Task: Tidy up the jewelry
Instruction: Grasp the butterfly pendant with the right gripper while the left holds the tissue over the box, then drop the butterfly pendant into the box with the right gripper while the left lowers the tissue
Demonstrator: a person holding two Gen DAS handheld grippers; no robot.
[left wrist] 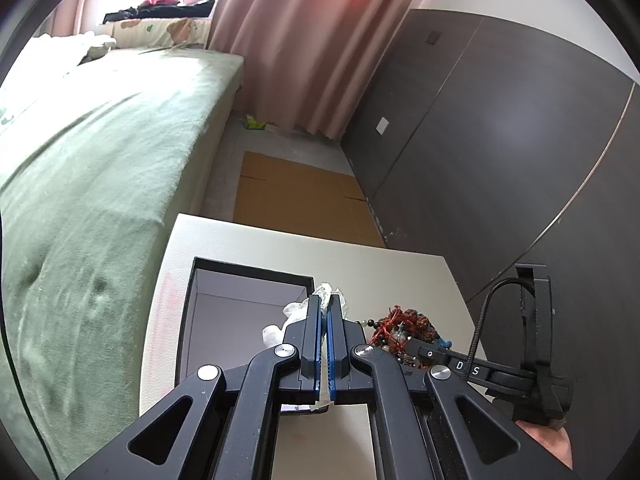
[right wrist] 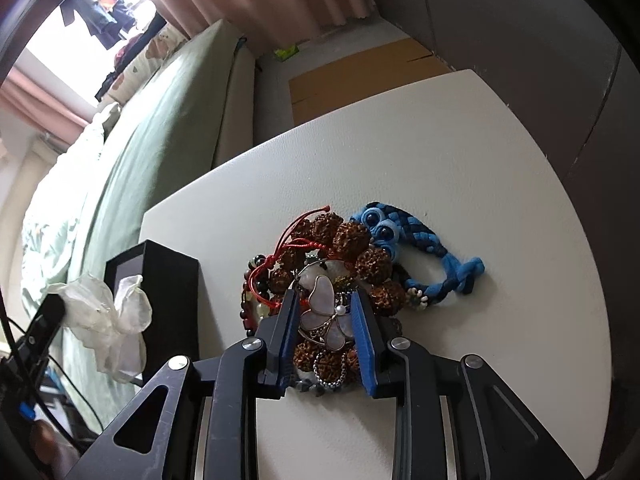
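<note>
A heap of jewelry (right wrist: 352,240) lies on the white table (right wrist: 400,152): brown seed-bead bracelets, red cord, dark beads and a blue braided bracelet (right wrist: 424,240). On top rests a pale butterfly pendant (right wrist: 324,320) on a chain. My right gripper (right wrist: 326,294) points down on the heap with both blue pads against the pendant's wings. My left gripper (left wrist: 325,299) is shut on a crumpled clear plastic bag (right wrist: 108,312), held over the rim of an open black box (left wrist: 192,320). The heap (left wrist: 396,328) also shows right of the left fingers.
The black box (right wrist: 172,292) stands at the table's left edge, beside a green-covered bed (left wrist: 100,160). A dark wardrobe (left wrist: 500,140) rises on the right. Flat cardboard (left wrist: 296,196) lies on the floor beyond the table, with pink curtains behind.
</note>
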